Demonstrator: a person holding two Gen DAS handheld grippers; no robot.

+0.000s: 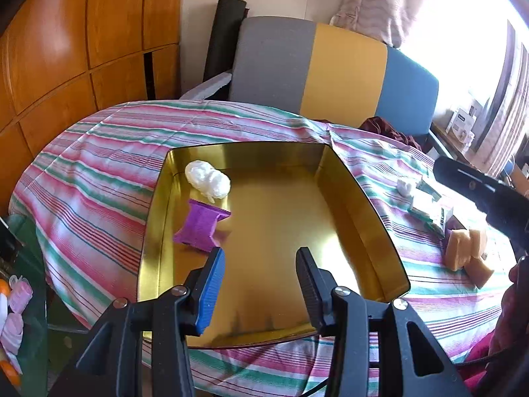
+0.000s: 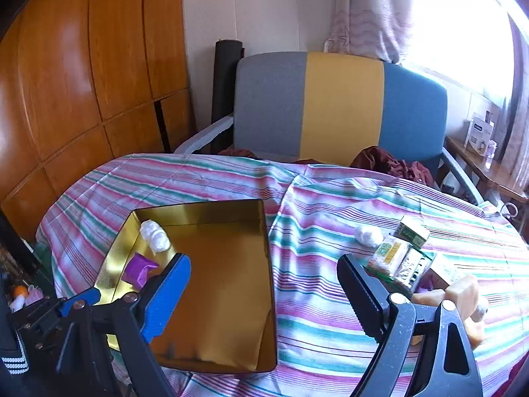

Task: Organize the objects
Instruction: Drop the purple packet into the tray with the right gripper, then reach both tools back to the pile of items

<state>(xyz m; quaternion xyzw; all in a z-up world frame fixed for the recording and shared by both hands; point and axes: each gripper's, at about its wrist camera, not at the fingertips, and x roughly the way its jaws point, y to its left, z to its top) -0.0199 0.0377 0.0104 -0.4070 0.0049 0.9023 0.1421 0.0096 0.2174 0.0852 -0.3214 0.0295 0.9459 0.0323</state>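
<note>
On the striped cloth [image 1: 99, 172], your gold tin [image 1: 370, 205] holds a purple block [image 1: 201, 226] at its left; your left gripper [image 1: 261, 284] and right gripper [image 2: 264, 297] gape, released, with sponges [image 1: 463, 251] right.

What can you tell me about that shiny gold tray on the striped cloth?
The gold tray is a shallow rectangular tin with rounded corners, low upright walls and a mirror-like metal inside. It lies flat and open on the striped cloth. Near its far left corner sit a white wad and a purple ribbed piece, close together; the rest of its floor is bare. The left hand-held gripper hovers open over its near end, not visibly touching it.
</note>
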